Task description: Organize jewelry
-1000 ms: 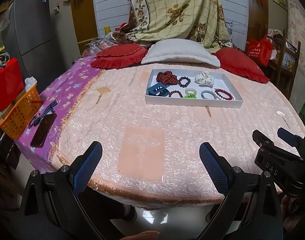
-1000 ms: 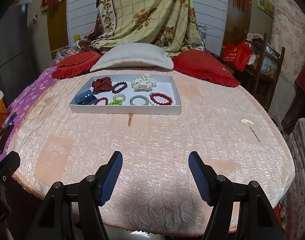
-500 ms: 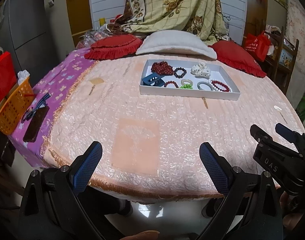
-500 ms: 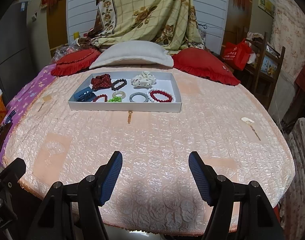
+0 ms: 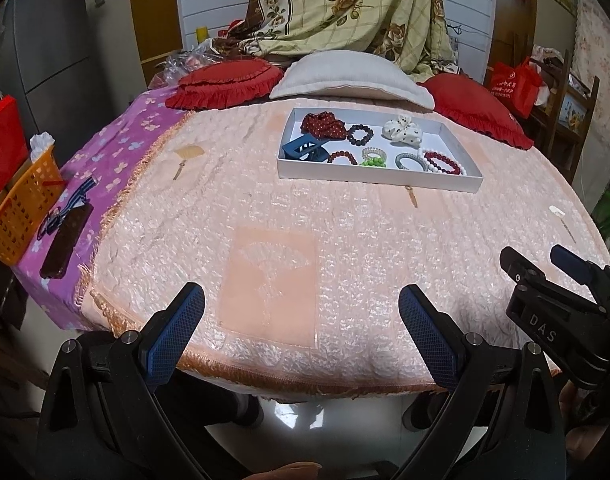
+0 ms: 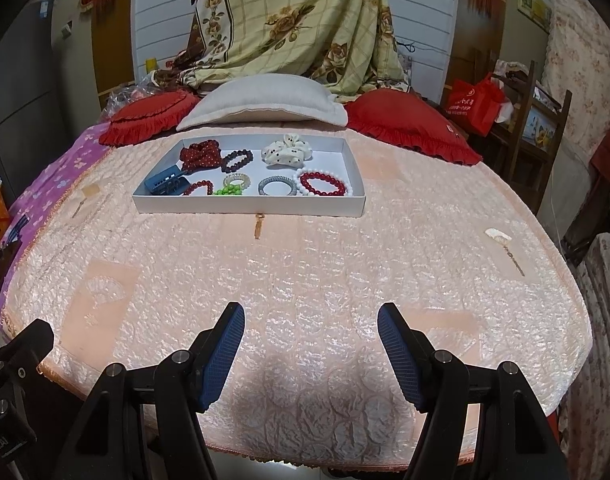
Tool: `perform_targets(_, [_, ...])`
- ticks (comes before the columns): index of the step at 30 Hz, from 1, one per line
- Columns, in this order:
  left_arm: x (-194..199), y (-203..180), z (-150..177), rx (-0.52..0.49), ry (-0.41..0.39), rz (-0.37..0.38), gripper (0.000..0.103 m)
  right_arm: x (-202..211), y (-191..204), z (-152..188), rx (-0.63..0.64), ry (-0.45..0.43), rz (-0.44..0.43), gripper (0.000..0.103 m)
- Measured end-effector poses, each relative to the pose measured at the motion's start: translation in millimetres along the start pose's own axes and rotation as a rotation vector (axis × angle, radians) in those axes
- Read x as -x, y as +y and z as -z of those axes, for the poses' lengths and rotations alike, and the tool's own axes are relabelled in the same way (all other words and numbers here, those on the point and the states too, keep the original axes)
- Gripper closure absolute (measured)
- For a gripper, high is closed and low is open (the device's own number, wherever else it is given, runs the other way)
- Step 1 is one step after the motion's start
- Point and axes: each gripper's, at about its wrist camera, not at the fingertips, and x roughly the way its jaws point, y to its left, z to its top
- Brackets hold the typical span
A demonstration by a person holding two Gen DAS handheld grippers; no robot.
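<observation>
Black left gripper (image 5: pixel 301 335), right gripper (image 6: pixel 311 354), blue textured fingers (image 6: pixel 221 354), silver screws, white "DAS" lettering

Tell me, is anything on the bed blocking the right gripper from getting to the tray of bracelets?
Nothing visible does. Between the open right gripper and the tray lies only bare bedspread; the small tassel lies flat.

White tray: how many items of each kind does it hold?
In the white tray:
Scrunchies: 2 (red dotted, cream dotted)
Blue hair claw: 1
Bracelets and small bands: 7, counting the white bead strand separately from the red bracelet
Total: 10
</observation>
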Motion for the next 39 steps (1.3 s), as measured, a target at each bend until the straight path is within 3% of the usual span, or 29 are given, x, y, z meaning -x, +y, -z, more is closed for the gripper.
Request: perform_targets(39, [-14.0,2.0,3.8,-0.011,0.038,0.017,0.005,-12.0,4.1,4.6,0.002,0.023,0.003,0.036])
